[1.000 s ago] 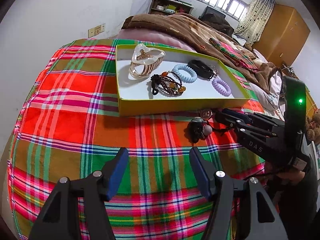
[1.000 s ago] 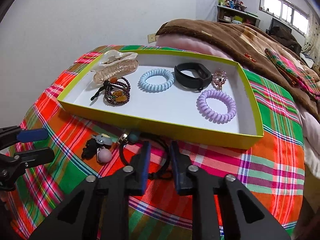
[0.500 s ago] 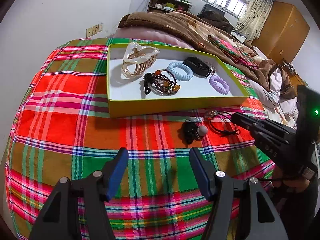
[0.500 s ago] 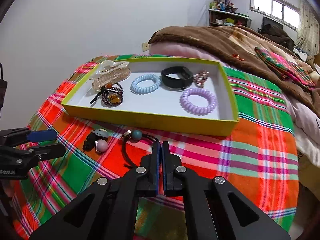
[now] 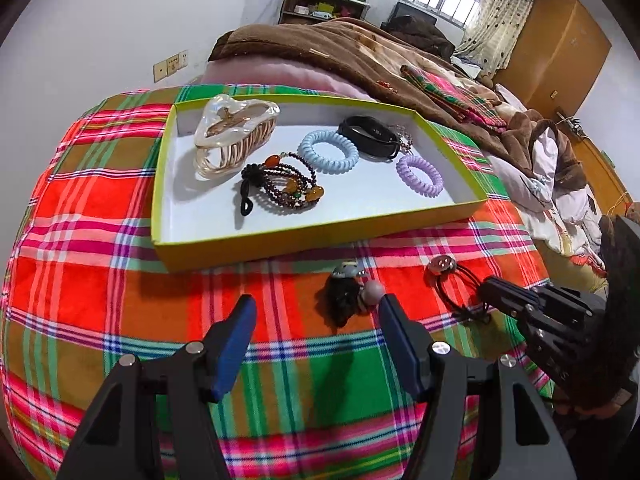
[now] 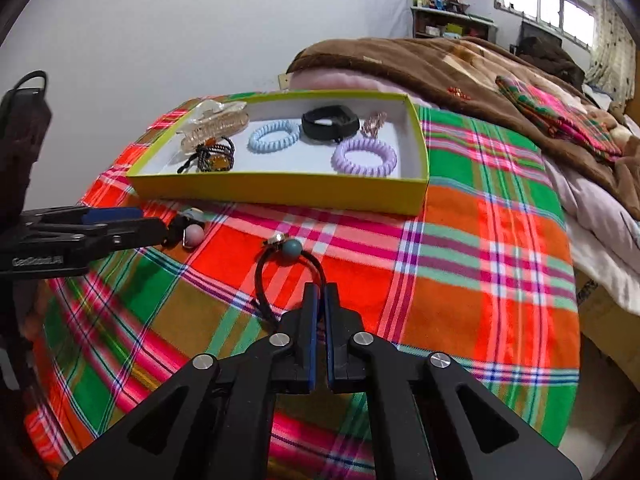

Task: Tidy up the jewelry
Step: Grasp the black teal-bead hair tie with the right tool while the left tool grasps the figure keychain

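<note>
A yellow-green tray (image 5: 320, 236) (image 6: 280, 192) on the plaid cloth holds a pearly claw clip (image 5: 234, 136), a dark bead bracelet (image 5: 284, 190), a blue coil tie (image 5: 328, 152), a black band (image 5: 370, 136) and a purple coil tie (image 5: 420, 174). In front of it lie a black hair tie with a pink ball (image 5: 352, 296) (image 6: 192, 234) and a black elastic with a teal bead (image 6: 294, 248) (image 5: 452, 280). My left gripper (image 5: 318, 340) stands open just short of the pink-ball tie. My right gripper (image 6: 321, 294) touches the elastic's near loop, jaws opening to a narrow gap; nothing shows pinched.
A small pinkish brooch (image 6: 374, 122) lies in the tray's far corner. A bed with a brown blanket (image 6: 460, 64) rises behind and to the right. The cloth drops off at its right edge (image 6: 576, 280). A white wall stands behind the tray.
The right gripper closed fully by the black elastic, then parted slightly, drawing back from the tray. The left gripper shifted toward the pink-ball tie, still open.
</note>
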